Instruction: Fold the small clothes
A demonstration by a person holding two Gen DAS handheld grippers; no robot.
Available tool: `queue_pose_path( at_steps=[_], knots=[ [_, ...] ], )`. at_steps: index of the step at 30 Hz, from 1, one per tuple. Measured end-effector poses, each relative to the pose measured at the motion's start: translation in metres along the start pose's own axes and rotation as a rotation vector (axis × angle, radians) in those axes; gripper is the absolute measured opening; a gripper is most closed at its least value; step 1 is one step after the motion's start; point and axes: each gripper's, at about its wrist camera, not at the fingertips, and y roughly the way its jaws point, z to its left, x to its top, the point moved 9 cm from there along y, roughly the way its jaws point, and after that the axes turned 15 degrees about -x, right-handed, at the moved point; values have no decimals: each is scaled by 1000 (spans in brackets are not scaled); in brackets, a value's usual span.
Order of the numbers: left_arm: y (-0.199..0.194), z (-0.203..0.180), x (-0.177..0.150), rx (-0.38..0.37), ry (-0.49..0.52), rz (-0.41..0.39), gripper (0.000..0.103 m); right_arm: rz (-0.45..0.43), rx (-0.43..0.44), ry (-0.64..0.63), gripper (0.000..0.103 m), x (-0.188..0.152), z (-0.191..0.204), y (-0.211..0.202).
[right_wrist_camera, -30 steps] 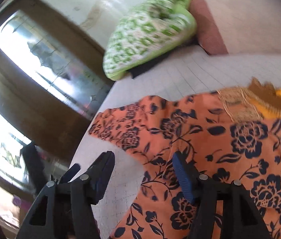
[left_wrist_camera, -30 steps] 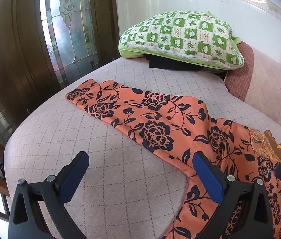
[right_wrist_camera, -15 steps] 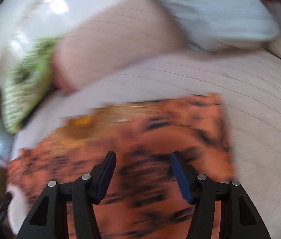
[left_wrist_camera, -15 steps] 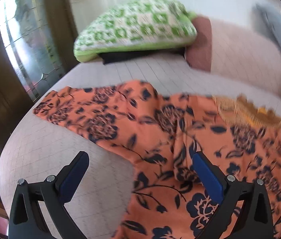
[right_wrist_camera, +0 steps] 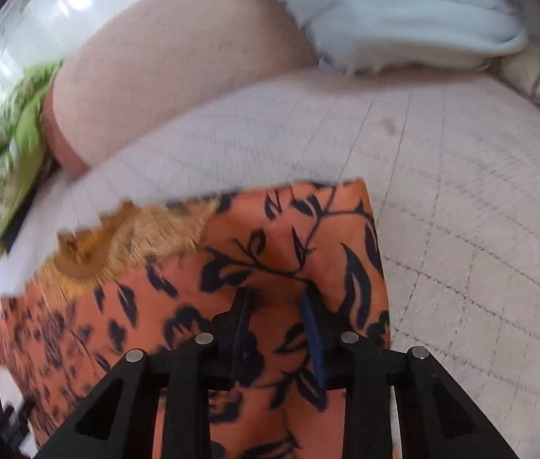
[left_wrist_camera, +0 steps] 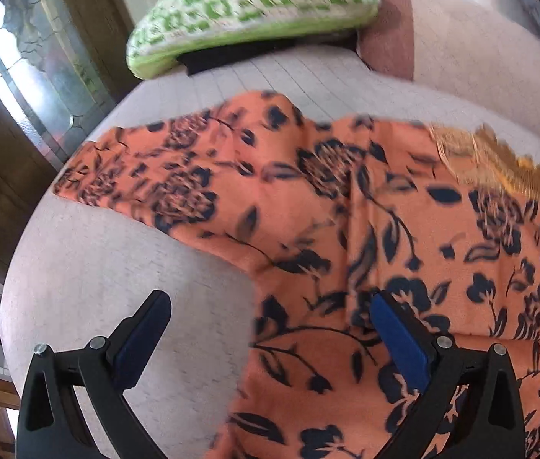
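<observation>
Since a second ago both grippers have dropped closer to the orange flowered garment (left_wrist_camera: 346, 222), and the right gripper (right_wrist_camera: 277, 306) has narrowed its fingers. Now the right one sits low over the garment's right end, fingers a small gap apart with a raised bit of cloth between them; whether they actually pinch it I cannot tell. Just right of it the garment's straight right edge ends and bare quilted bedcover (right_wrist_camera: 461, 191) stretches away, open to the right and far side. The left gripper (left_wrist_camera: 270, 329) is spread wide and holds nothing, straddling the garment's near-left edge: its left finger over bare cover, its right finger over cloth. A sleeve lies flat toward the far left. A green checked pillow (left_wrist_camera: 254, 4) and a pink bolster (right_wrist_camera: 162, 88) lie along the far side.
</observation>
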Motion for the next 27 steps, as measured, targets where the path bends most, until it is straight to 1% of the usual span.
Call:
queue_pose_path(
  at_steps=[1,2,4,7,8,10,11,12,13,14,15,18,19,21,23,24,25,27],
  knots=[
    [-6,8,4,-4,-18,-23,103,-5,50,-1,32,-4,10,-9],
    [-9,17,8,-5,-35,-41,103,-15,80,-26,32,-10,22,-19],
    [-18,42,14,6,-94,-75,103,-27,132,-103,32,-33,50,-37],
    [-23,91,21,22,-196,-102,103,-61,215,-227,32,-81,80,-62],
    [-24,113,22,36,-246,-106,103,-69,246,-249,32,-97,85,-66],
    [-24,149,20,47,-335,-111,103,-48,303,-251,32,-126,84,-62],
    [-23,169,19,52,-382,-113,103,-30,315,-237,32,-134,84,-54],
    [-20,189,18,56,-432,-112,103,-15,307,-208,32,-145,75,-43],
    [-17,202,16,51,-472,-108,103,-7,314,-173,33,-148,68,-41],
    [-13,220,13,33,-527,-100,103,-28,356,-135,33,-149,65,-40],
    [-8,234,11,0,-580,-94,103,-58,377,-127,33,-149,65,-39],
    [8,266,6,-125,-715,-75,103,-70,360,-142,33,-150,69,-34],
    [15,277,4,-198,-782,-71,103,-73,359,-144,33,-153,67,-34],
    [15,287,11,-279,-841,-106,103,-71,378,-126,33,-150,64,-35],
    [21,290,22,-396,-869,-118,103,-65,405,-101,33,-150,44,-38],
    [25,291,25,-448,-892,-118,103,-62,415,-92,33,-148,42,-40],
    [29,297,28,-462,-925,-128,103,-61,420,-87,33,-146,40,-41],
    [32,303,36,-492,-949,-149,103,-64,422,-86,33,-147,39,-42]
  ],
)
